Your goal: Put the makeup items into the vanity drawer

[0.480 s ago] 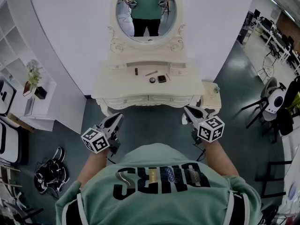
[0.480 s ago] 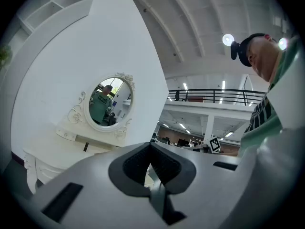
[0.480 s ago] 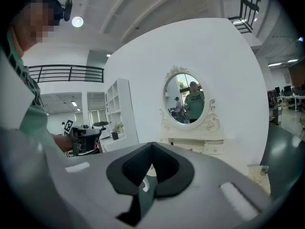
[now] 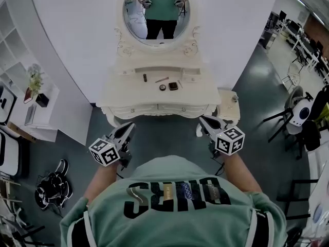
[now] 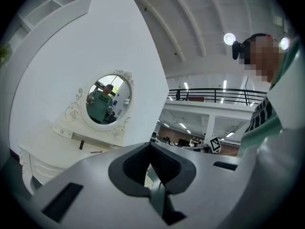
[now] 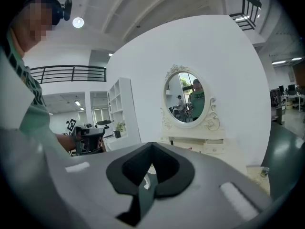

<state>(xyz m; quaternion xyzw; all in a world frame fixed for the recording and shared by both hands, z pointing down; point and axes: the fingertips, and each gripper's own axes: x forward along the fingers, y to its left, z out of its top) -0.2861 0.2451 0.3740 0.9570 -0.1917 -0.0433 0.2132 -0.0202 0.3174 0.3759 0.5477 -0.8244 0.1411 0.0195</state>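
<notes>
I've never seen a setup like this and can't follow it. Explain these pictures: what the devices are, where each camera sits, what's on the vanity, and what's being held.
There is no robot here. A person holds a hand-held two-jaw tool in each hand: the left gripper and the right gripper. The cubes with square markers are part of them.

The top-down picture comes from a camera on the person's head. The other two come from cameras riding on each gripper, looking along its jaws.

Ahead stands a white vanity with an oval mirror. On its top lie four small makeup items: a dark tube, a thin stick, a round compact and a square compact.

Both grippers are shut and hold nothing, and neither has reached the vanity.
</notes>
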